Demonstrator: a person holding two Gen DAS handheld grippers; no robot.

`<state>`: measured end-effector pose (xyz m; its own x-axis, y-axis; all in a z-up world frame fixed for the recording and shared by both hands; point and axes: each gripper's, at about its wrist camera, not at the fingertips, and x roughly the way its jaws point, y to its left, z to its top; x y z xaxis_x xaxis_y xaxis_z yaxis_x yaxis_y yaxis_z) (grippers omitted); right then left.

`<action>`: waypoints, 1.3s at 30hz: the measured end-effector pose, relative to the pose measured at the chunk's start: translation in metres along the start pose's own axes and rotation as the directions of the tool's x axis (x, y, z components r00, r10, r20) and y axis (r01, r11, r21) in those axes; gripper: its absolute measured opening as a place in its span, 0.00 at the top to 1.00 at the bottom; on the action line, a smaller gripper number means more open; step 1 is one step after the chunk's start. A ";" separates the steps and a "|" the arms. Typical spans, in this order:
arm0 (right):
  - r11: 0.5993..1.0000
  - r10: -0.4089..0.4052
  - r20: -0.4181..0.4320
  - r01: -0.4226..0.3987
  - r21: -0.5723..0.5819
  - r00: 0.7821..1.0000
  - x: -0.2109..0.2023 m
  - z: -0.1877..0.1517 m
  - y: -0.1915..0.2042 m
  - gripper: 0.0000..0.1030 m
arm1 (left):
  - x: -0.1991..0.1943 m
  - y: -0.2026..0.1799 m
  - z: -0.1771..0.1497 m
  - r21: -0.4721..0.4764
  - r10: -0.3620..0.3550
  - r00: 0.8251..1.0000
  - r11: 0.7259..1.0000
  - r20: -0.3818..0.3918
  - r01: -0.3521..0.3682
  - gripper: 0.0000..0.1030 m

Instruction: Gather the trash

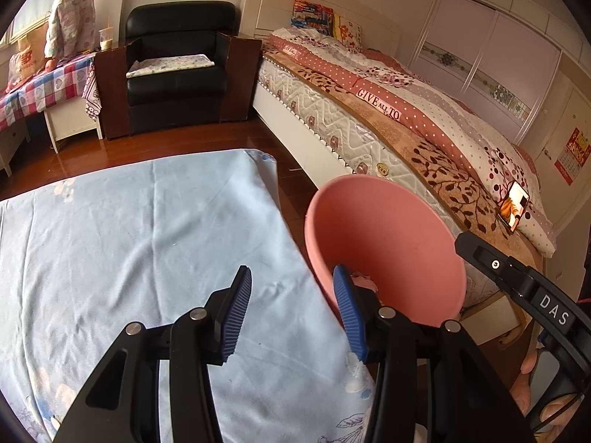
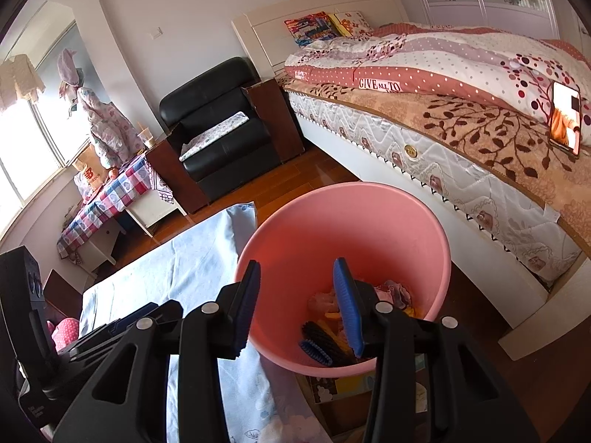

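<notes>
We are hovering both tools, left tool and right tool, spread and empty. The pink bin is sitting at three o'clock of the blue-clothed worktop, holding trash that looks light and soft; we would pinch crumpled edges.

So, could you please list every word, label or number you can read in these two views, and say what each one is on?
"GIVE ALL TO": on a strip along the bed quilt.
"DAS": on the right gripper body, as seen from the left wrist view.
NB logo, text beneath it blurred: paper bag by the window.
Wall calendar: print too small to read.
Phone screen: nothing legible.
</notes>
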<state>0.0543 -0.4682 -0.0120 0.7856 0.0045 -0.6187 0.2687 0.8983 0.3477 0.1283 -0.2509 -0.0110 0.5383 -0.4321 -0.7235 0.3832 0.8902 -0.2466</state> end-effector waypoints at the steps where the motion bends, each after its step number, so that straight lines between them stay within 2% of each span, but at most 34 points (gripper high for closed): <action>1: 1.000 -0.002 0.001 0.002 -0.003 1.000 -0.001 -0.001 0.002 0.59 | -0.003 0.003 -0.001 -0.005 0.001 1.000 1.000 0.002 -0.001 0.55; 20: 0.996 0.001 0.013 0.000 -0.089 1.000 -0.022 -0.023 0.035 0.59 | -0.055 0.068 -0.027 -0.070 0.037 0.998 0.997 0.044 -0.034 0.46; 34: 0.988 0.087 0.010 -0.085 -0.126 0.996 -0.037 -0.052 0.051 0.59 | -0.070 0.104 -0.057 -0.095 0.075 0.996 0.993 0.045 -0.071 0.45; 39: 0.982 0.110 0.027 -0.104 -0.158 0.994 -0.042 -0.066 0.068 0.59 | -0.077 0.098 -0.064 -0.054 0.113 0.989 0.993 0.093 -0.109 0.45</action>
<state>0.0028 -0.3780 -0.0082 0.8254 0.0909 -0.5572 0.0942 0.9510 0.2946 0.0765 -0.1207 -0.0210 0.6460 -0.3399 -0.6834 0.2814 0.9384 -0.2007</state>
